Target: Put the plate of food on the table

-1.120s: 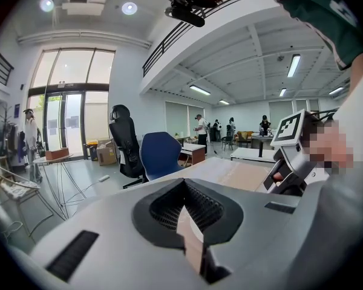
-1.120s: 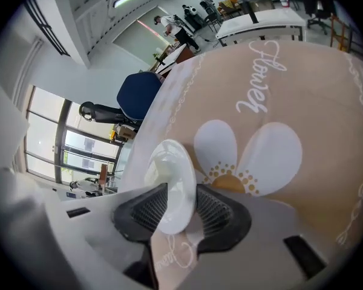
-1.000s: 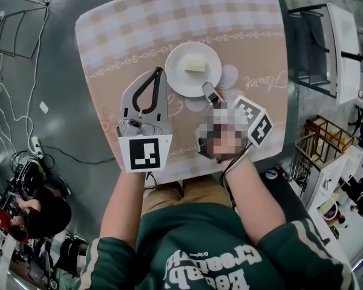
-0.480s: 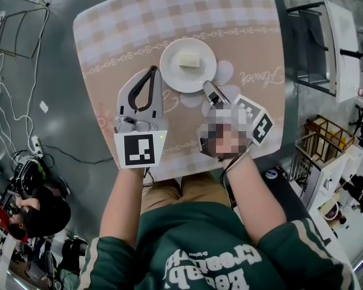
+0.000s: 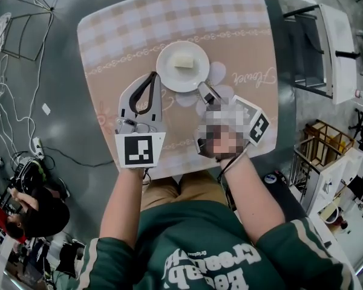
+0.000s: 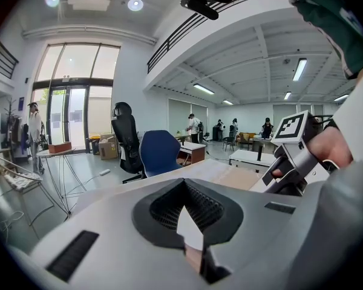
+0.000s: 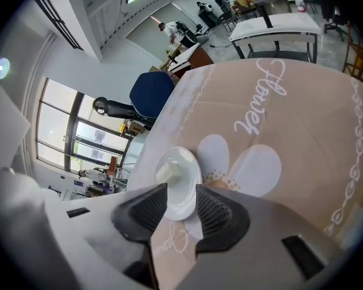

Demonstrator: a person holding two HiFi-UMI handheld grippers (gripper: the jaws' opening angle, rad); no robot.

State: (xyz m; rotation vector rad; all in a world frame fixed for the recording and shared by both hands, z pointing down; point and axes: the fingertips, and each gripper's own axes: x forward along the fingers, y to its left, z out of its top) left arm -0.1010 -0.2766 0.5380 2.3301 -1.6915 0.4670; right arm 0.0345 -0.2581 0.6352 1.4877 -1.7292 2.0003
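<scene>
head view: the white plate (image 5: 171,77) with its pale block of food (image 5: 183,61) sits on the checked desk (image 5: 242,29); right gripper (image 5: 204,90) fingers parted at its rim, left gripper (image 5: 153,77) fingers closed, empty, just beside it

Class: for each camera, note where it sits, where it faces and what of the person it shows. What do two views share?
Head view: on the head, facing steeply down at the table; shows arms, left gripper, right gripper.
Left gripper view: on the left gripper, facing level across a room over shut jaws; shows the right hand.
Right gripper view: on the right gripper, tilted down at the plate between parted jaws.
Shared: the plate, in head and right gripper views.
</scene>
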